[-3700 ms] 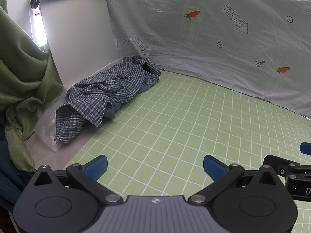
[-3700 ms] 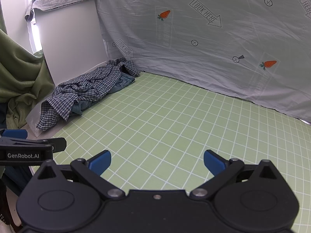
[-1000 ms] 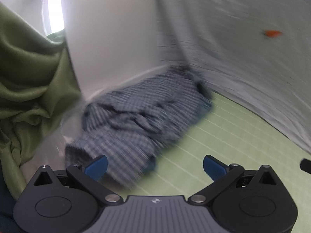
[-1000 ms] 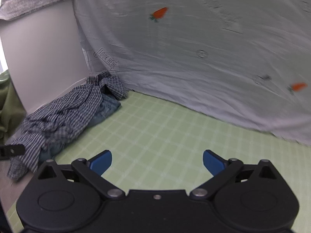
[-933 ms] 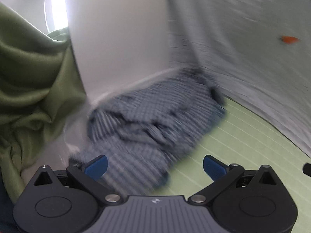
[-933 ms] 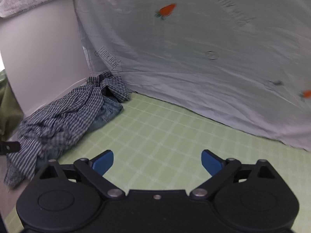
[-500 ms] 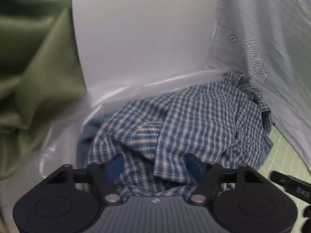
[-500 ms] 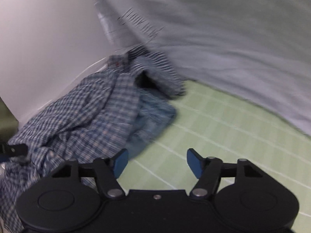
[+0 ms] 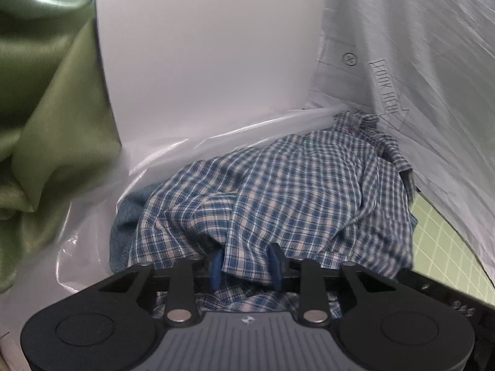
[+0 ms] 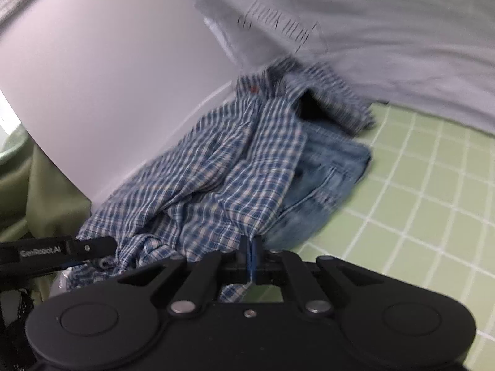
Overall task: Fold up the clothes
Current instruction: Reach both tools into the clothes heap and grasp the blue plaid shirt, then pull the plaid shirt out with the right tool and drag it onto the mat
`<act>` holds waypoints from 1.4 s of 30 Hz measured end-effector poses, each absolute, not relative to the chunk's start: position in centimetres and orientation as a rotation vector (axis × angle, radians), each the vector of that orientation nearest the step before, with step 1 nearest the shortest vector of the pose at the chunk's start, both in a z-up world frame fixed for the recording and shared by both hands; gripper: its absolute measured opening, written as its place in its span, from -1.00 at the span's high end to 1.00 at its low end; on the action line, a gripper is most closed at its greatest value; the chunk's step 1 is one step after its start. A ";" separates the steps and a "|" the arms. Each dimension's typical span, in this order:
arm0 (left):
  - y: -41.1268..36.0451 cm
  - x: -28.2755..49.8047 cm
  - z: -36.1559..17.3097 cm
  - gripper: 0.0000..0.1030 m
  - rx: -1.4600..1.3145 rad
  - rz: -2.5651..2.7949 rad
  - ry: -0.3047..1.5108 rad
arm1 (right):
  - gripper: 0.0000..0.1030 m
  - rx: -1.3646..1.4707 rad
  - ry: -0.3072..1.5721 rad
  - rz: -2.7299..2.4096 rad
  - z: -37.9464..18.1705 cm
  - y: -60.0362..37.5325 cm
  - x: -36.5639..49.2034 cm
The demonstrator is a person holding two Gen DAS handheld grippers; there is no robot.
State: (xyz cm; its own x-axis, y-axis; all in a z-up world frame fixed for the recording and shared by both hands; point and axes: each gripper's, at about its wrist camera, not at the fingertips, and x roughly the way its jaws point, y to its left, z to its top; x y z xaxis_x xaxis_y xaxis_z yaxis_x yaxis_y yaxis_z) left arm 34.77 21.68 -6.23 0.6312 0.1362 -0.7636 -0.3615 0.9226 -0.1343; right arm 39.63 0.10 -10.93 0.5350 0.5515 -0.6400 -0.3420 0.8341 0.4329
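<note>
Both tools have come in from the open mat to the crumpled heap in the corner within the last second: my left tool (image 9: 246, 266), wide apart half a second ago, now has its blue pads narrowed around a hanging fold of the plaid shirt (image 9: 278, 204), and my right tool (image 10: 251, 258) has gone from apart to pressed together on the shirt's near edge. With two holds on it, I judge the shirt is about to be lifted out for spreading on the green grid mat (image 10: 427, 191) to the right of the tools. Whether the left pads truly pinch the cloth I cannot tell; the fold hides the contact. Beyond the right tool, jeans (image 10: 328, 185) lie under the shirt, mostly covered. Farther still, the right view is motion-blurred, and the shirt's collar against the grey sheet (image 9: 417, 61) is hard to read.
</note>
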 end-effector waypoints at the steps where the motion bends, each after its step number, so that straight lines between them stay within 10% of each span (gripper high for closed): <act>1: 21.5 34.4 -5.9 0.42 -0.297 0.279 0.840 | 0.99 0.265 0.838 0.535 -10.3 -0.5 39.0; 22: 12.1 19.7 -0.9 -0.09 -0.317 0.103 0.785 | 1.00 0.130 0.417 0.128 2.2 -15.6 18.7; 34: -1.7 11.8 -3.2 -0.25 -0.238 -0.082 0.910 | 0.95 0.198 0.655 -0.372 -4.5 -37.1 5.4; 42: -12.2 9.8 -5.3 -0.41 -0.201 -0.231 0.980 | 0.36 0.330 0.738 -0.472 -6.7 -46.2 -3.4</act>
